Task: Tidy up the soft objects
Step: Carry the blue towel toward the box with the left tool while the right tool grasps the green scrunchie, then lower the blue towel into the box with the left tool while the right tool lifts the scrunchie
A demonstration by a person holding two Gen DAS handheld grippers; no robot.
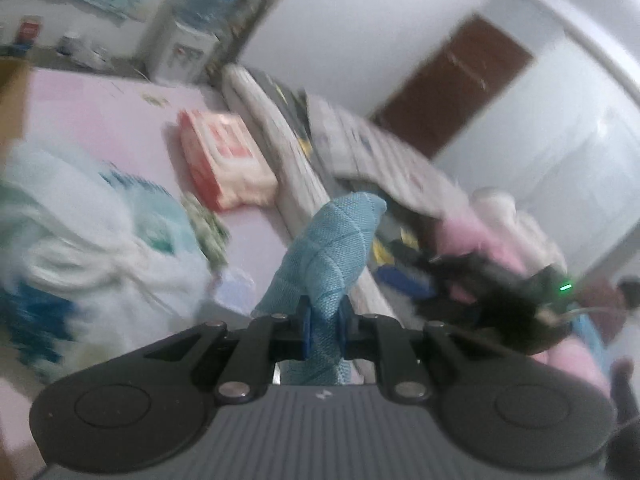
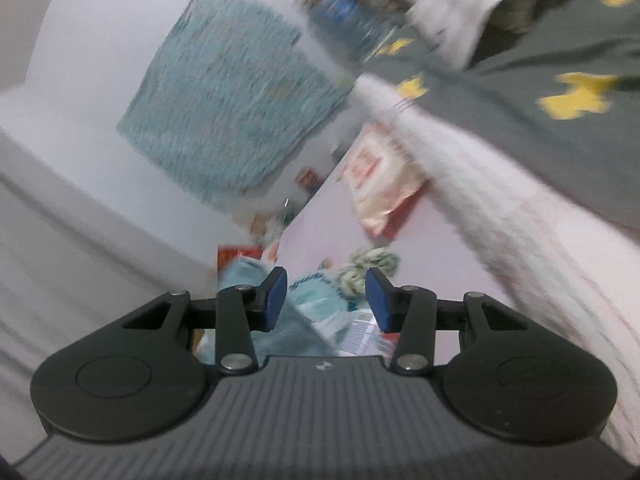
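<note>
Inspector: Cloth (image 1: 328,256), light blue and woven, is clamped in the left gripper (image 1: 323,332). The blue pads are closed tight on its lower part; the rest rises toward twelve o'clock and bends over to one o'clock. It hangs clear of the bed.

Clerk: Surroundings on that side?

Inspector: Pink sheet (image 1: 100,120) fills the nine to eleven o'clock area. On it lies a red and white packet (image 1: 224,156) at eleven o'clock from the cloth. A white plastic bag (image 1: 100,248) with blue and green print sits at nine o'clock. A small green and white bundle (image 1: 208,228) lies just beside the bag. A folded grey and white quilt (image 1: 288,152) runs along the sheet's edge, behind the cloth. A water dispenser (image 1: 188,44) stands far off at eleven o'clock. The view is blurred.

Clerk: Right side?

Inspector: Right gripper (image 2: 327,298) is parted, with nothing pressed between its pads. Past them, the green and white bundle (image 2: 368,268) shows at one o'clock. The bag (image 2: 320,308) lies directly beyond the gap. The packet (image 2: 380,180) is at twelve to one o'clock on the sheet (image 2: 320,232). A grey fabric with yellow marks (image 2: 540,80) spreads at two o'clock. A teal textile (image 2: 224,100) hangs on the wall at eleven o'clock
</note>
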